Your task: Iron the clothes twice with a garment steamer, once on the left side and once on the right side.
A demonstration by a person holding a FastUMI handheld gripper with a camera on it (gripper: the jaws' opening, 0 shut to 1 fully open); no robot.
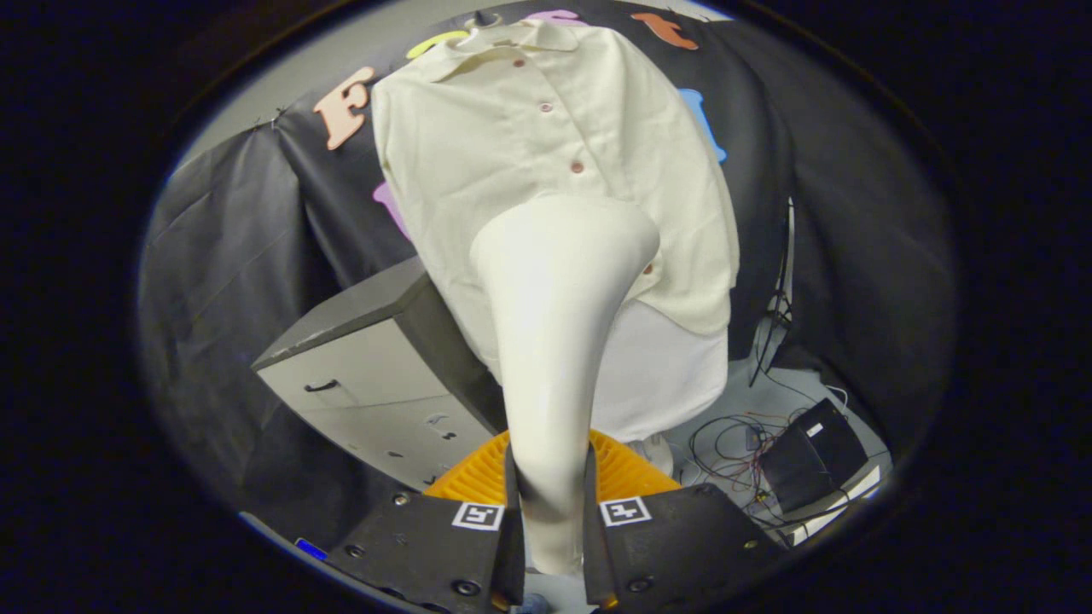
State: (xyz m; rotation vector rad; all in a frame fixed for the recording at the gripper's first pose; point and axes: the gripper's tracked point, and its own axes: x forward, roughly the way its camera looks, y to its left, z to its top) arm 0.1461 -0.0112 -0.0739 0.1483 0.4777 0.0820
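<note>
Clamped tongs grip the narrow handle of the garment steamer, both fingers pressing its sides, so the gap between them is no wider than the handle. At the far left, black cloth hangs in folds, with open room between it and a grey cabinet whose dark top edge runs up toward the shirt. Beyond the fingers the steamer's wide head lies against the cream shirt's front, just below the row of reddish buttons, near the placket. Under the shirt's hem a white layer shows. Right of the shirt, cloth again, then a floor corner crowded with loose cables and a black box, leaving little free space there. Square black-and-white markers sit on the fingers' bases; no readable writing shows. An orange ribbed part lies just behind the fingers
</note>
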